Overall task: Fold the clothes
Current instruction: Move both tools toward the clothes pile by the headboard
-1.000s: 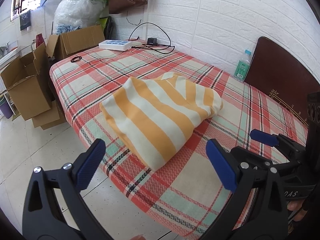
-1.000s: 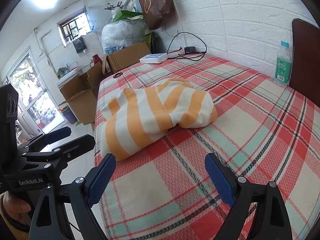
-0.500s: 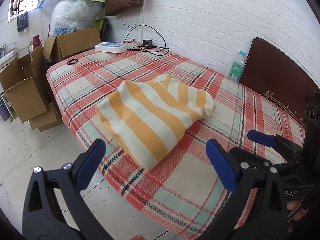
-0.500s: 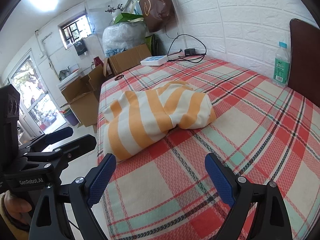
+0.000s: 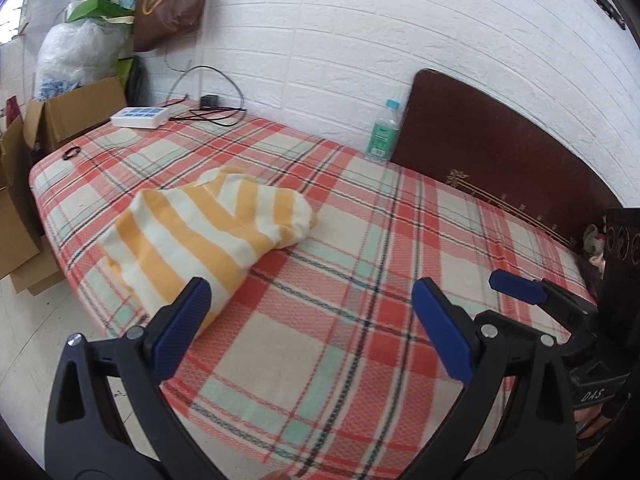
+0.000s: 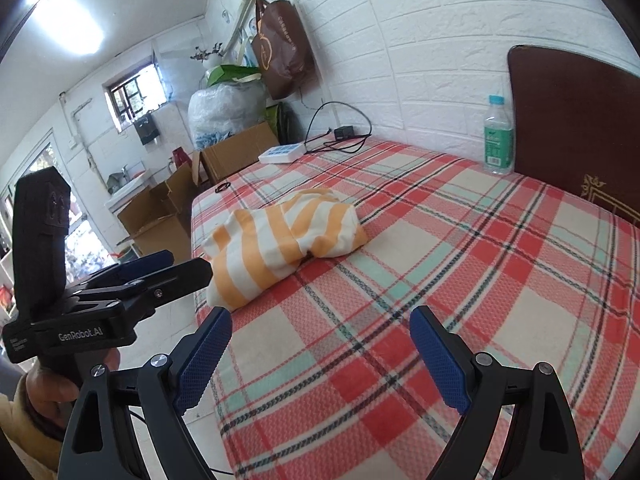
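An orange and cream striped garment lies folded in a bundle on the plaid bed, near its left edge; it also shows in the right wrist view. My left gripper is open and empty, held back from the bed's near edge, the garment just beyond its left finger. My right gripper is open and empty over the bed's near edge, to the right of the garment. Each gripper shows in the other's view, the right one and the left one.
A green-labelled water bottle stands by the dark headboard. A white power strip with black cables and a black hair tie lie at the bed's far end. Open cardboard boxes and bags stand on the left.
Both grippers have pulled back and tilted up, so the garment looks smaller and farther. The garment has not moved. Both grippers stay open.
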The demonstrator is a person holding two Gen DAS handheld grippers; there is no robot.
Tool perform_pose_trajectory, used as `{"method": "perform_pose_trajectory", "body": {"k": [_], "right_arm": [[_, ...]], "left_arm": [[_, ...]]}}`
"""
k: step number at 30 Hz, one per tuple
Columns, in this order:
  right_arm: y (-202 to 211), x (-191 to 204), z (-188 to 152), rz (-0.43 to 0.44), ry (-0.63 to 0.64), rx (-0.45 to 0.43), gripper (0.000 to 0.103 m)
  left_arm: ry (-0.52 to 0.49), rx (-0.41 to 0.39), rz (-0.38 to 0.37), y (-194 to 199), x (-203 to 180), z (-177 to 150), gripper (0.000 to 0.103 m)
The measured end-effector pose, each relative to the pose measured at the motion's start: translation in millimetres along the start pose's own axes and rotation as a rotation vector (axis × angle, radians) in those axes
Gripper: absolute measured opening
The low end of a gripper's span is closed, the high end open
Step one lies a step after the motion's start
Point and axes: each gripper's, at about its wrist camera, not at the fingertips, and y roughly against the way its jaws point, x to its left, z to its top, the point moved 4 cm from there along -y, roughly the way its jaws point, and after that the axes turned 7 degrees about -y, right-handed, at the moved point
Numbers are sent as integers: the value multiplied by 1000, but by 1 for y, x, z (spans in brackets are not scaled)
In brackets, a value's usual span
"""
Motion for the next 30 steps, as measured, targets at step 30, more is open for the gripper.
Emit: {"method": "perform_pose_trajectory", "body": {"k": [30], "right_arm": [[432,-213,-95,-898,-457,-488,95]], "left_arm": [[-662,-23,-670,2,-458,1,101]]}}
